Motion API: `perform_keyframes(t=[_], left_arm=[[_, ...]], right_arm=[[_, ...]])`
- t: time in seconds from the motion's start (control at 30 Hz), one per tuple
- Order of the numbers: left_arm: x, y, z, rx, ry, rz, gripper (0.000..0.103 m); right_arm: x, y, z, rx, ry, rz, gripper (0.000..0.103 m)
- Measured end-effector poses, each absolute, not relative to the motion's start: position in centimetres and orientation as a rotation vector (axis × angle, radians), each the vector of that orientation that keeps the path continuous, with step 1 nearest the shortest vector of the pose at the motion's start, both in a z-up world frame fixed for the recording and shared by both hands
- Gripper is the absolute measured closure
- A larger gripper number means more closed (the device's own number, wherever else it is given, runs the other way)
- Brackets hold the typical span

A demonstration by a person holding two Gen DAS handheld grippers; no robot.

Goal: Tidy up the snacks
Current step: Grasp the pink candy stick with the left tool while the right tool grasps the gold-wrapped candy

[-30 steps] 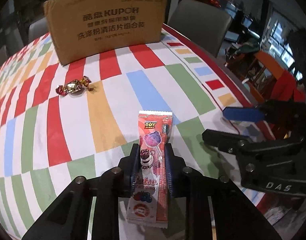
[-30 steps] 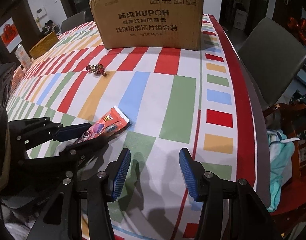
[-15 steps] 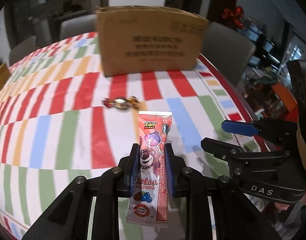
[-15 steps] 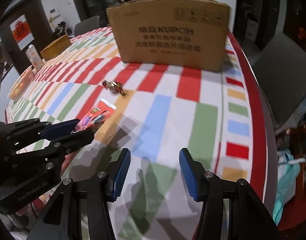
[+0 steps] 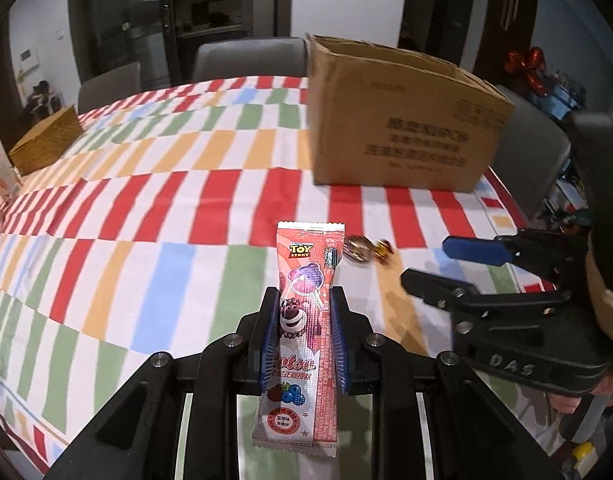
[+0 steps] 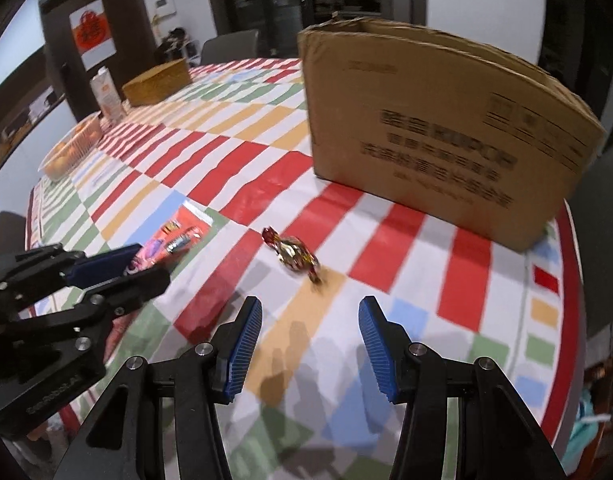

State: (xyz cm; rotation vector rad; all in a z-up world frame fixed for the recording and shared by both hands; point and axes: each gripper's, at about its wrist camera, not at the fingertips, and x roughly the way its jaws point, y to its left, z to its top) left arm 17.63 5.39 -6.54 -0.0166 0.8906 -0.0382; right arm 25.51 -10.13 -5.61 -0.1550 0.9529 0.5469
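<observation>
The left gripper [image 5: 304, 330], black plastic with ribbed blue pads, is clamped on a long, flat, glossy pink-and-red lollipop sachet [image 5: 302, 320] printed with a cartoon bear; the crimped top of the packet sticks out past the fingertips, above the table. The right gripper [image 6: 309, 340], of the same build, stands partly open with nothing between its ribbed blue pads.

Just beyond the right gripper's tips a small twist-wrapped candy in shiny gold and red foil [image 6: 294, 256] lies on the smooth tablecloth [image 6: 386, 240] of red, green, blue and orange blocks on white. Farther back stands a brown corrugated cardboard box [image 6: 438, 136], open at the top, with dark printed lettering on its side. A woven tan box [image 6: 158, 82] sits at the far left end of the table.
</observation>
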Motion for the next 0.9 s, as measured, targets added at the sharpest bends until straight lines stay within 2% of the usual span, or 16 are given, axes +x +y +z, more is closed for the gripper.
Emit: perform_keyframes(t=[0.13,0.2,0.5,0.7,0.9], left_arm=[[18.5,6.1,-6.5,-0.005,0.877,-0.002,0.078],[19.0,6.4,-6.7,-0.01,0.879,0.009,0.078],[20.4,7.5,-8.0,-0.035,0.906,0.034,0.078],[20.7,7.7,-8.5,-0.05,0.917,0.039,0.078],[20.7,7.7,-8.3,-0.049,0.909,0.034,0.078]], right_arm=[[27.0,-8.0,-6.6,-0.215,0.969,0.56,0.052],[27.6,-7.3,-7.0,-0.231,0.975,0.553,0.056],[29.9,-5.4,-8.8,-0.239,1.022,0.545,0.064],[30.3,-4.7,-9.4,-0.246,1.048,0.554,0.078],[29.6,-5.2,-8.9,-0.231,1.025,0.551,0.081]])
